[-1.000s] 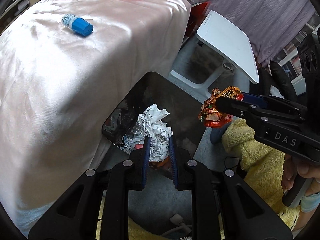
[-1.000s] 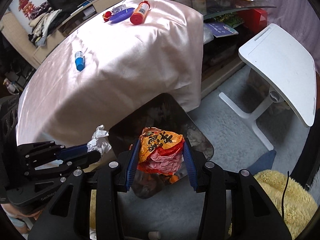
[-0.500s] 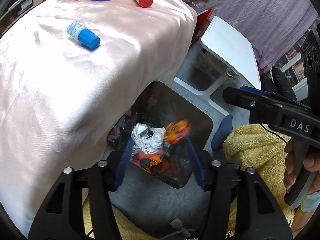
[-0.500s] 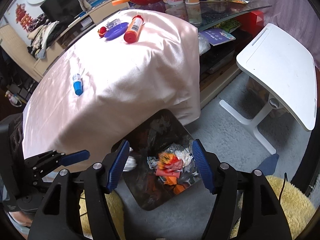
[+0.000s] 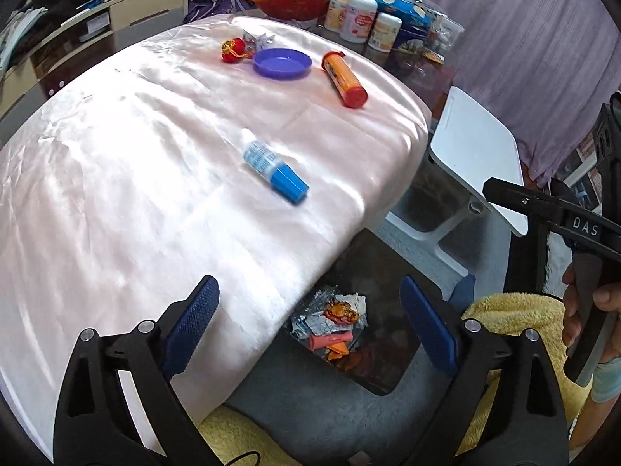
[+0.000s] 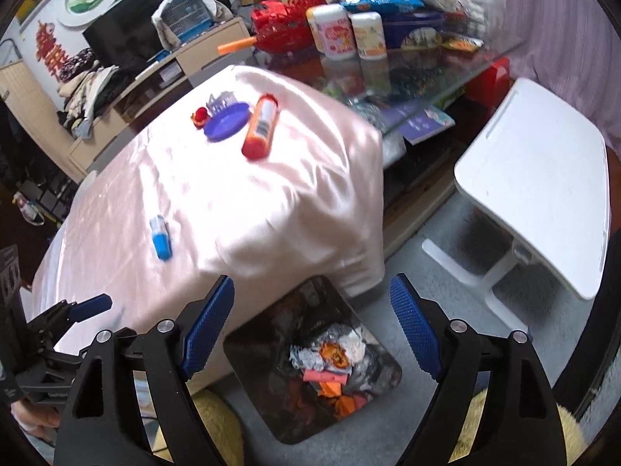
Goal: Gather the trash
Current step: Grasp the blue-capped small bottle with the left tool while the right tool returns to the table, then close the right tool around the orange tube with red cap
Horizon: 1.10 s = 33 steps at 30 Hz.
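Observation:
A dark trash bin (image 5: 372,256) stands on the grey floor at the corner of the table. It also shows in the right wrist view (image 6: 268,326). Crumpled white paper (image 6: 355,343), an orange-red wrapper (image 6: 333,353) and other scraps lie inside it. My left gripper (image 5: 310,326) is open and empty, raised above the table edge and bin. My right gripper (image 6: 312,326) is open and empty above the bin. On the pink tablecloth lie a blue-capped bottle (image 5: 275,173), an orange tube (image 5: 345,79), a purple dish (image 5: 282,63) and a small red object (image 5: 233,49).
A white side table (image 6: 535,178) stands to the right of the bin. A glass table (image 6: 407,66) crowded with jars and packets lies behind the pink table. Yellow fluffy fabric (image 5: 504,310) lies on the floor near me.
Both grippers opened and dropped the white paper and the red wrapper into the bin. Both have since risen and pulled back, so more of the table top shows.

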Tool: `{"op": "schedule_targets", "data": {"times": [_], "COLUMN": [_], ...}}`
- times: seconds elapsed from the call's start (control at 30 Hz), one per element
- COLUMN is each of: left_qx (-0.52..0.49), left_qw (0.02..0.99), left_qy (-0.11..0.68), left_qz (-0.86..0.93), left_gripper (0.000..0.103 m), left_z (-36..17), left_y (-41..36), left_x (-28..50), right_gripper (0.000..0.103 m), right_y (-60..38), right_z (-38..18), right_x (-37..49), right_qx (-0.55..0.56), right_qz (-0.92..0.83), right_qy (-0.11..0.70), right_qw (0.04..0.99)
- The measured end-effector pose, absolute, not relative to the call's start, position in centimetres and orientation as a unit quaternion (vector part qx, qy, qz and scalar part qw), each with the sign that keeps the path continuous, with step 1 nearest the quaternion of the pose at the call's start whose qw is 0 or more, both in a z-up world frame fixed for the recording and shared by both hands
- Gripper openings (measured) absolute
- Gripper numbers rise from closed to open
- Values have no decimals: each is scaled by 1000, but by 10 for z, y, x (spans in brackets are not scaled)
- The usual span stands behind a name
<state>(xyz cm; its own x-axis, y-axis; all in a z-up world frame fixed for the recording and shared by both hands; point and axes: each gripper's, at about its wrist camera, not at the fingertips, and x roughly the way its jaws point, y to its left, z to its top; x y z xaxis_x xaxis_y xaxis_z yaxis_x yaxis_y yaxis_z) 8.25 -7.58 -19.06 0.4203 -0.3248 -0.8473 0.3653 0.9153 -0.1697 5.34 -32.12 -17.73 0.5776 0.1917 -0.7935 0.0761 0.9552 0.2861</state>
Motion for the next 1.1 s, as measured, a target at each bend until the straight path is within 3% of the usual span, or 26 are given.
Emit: {"op": "schedule_targets", "data": {"times": [0.2, 0.4, 0.57, 0.7, 0.8, 0.87, 0.93, 1.1], "left_qx": [8, -15, -14, -4, 6, 8, 10, 17], "left_qw": [844, 832, 830, 834, 839, 840, 841, 842], "left_qy": [503, 520, 522, 515, 509, 507, 506, 501], "left_qz": [-186, -192, -195, -196, -193, -190, -190, -199], "left_gripper": [88, 70, 56, 53, 41, 29, 24, 22], "left_z": [-191, -201, -207, -207, -207, -208, -208, -208], "left_y": [-69, -73, -82, -89, -93, -93, -93, -93], "left_x": [121, 145, 157, 169, 178, 184, 189, 192], "right_gripper": [83, 82, 69, 64, 54, 53, 52, 43], "right_y": [-301, -287, -278, -271, -269, -270, -271, -268], "right_z": [-160, -155, -159, -171, -179, -183, -189, -201], "right_x": [90, 127, 157, 181, 198, 208, 218, 236], "right_qx": [117, 108, 117, 114, 113, 114, 117, 117], "right_qz": [51, 71, 87, 89, 90, 88, 85, 84], "right_qy": [442, 428, 426, 436, 442, 445, 447, 456], "right_qw": [888, 895, 893, 888, 885, 884, 882, 878]}}
